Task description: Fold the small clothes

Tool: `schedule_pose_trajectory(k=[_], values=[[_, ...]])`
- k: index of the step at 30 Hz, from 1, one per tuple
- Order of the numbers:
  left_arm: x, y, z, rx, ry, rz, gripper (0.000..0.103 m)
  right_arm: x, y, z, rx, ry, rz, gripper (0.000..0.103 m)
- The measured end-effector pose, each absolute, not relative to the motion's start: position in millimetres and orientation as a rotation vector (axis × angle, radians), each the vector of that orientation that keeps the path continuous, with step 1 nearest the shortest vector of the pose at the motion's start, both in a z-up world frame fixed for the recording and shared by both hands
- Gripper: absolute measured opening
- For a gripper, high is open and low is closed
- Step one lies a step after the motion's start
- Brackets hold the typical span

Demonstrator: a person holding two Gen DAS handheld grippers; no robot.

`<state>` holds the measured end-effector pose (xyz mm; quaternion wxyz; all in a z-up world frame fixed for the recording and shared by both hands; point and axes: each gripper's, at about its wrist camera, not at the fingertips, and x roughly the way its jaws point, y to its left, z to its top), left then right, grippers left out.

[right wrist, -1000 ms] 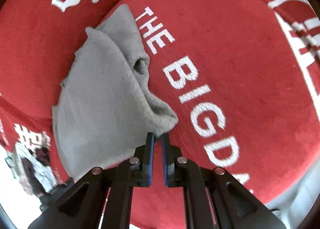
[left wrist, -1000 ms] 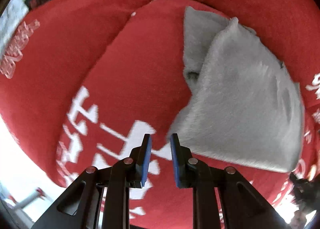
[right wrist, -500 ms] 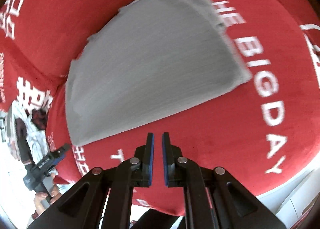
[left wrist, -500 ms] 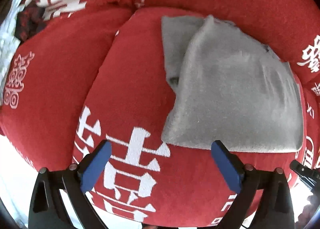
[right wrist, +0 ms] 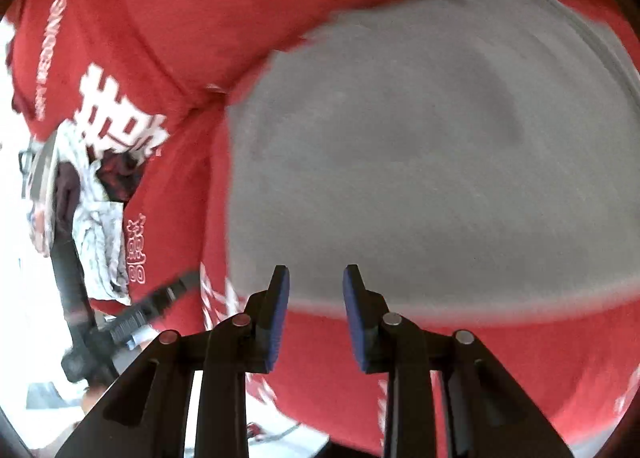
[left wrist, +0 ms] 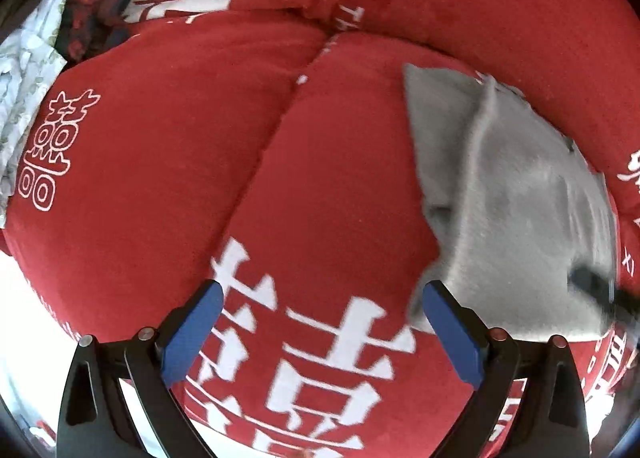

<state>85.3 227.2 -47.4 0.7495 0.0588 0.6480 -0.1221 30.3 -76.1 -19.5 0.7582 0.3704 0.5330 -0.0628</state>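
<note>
Left wrist view showed your left gripper [left wrist: 320, 322] spread wide above the red quilt [left wrist: 160, 178], with nothing between its blue pads; the right-hand pad stood just beside the near corner of the grey garment [left wrist: 520, 218] but did not press on it. The garment lay on the quilt to the right, one layer doubled over another, and a strip of the under layer showed along its left edge. That looked to me like at least one fold made, though the edges did not line up squarely.

Right wrist view showed your right gripper [right wrist: 314, 298] with a narrow gap, its jaws opening and nothing between them. The garment [right wrist: 440, 158] filled most of that blurred picture as a broad, fairly flat grey patch just beyond the fingertips.

Neither tool held the cloth. Judged from this, you were between folds: a further fold or a squaring-up was probably left. More crumpled clothes [right wrist: 100, 218] lay at the quilt's far edge, seemingly unfolded.
</note>
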Motion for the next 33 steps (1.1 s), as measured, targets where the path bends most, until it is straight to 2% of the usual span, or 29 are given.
schedule_pose_trajectory(k=[1,3,10,13,17,21,25,33], values=[[87.9,231.1,-47.8,0.123,1.414,-0.268,0.100,49.3,-74.2,-19.8,0.774,1.156,-0.132,0.029],[93.3,240.2,-49.3,0.105,1.416,-0.282,0.100,91.1,-73.2,-27.8,0.734,1.154,-0.134,0.020],[106.8,259.7,-56.8,0.165,1.387,-0.244,0.100,164.0,-54.2,-72.1,0.644,1.227,-0.135,0.020],[111.5,261.4,-61.2,0.151,1.402,-0.258,0.100,164.8,-27.8,-66.4,0.558,1.247,-0.070,0.020],[116.0,255.6,-64.5,0.124,1.438,-0.289,0.100,145.3,-8.0,-56.2,0.567,1.279,0.036,0.020],[116.6,242.7,-65.0,0.124,1.446,-0.323,0.100,103.0,-21.2,-44.5,0.742,1.264,0.042,0.021],[112.4,224.5,-65.3,0.166,1.449,-0.349,0.100,56.7,-38.0,-46.1,0.896,1.251,-0.028,0.033],[103.1,204.0,-68.2,0.199,1.462,-0.382,0.100,-22.1,-65.2,-63.8,1.161,1.176,-0.164,0.036]])
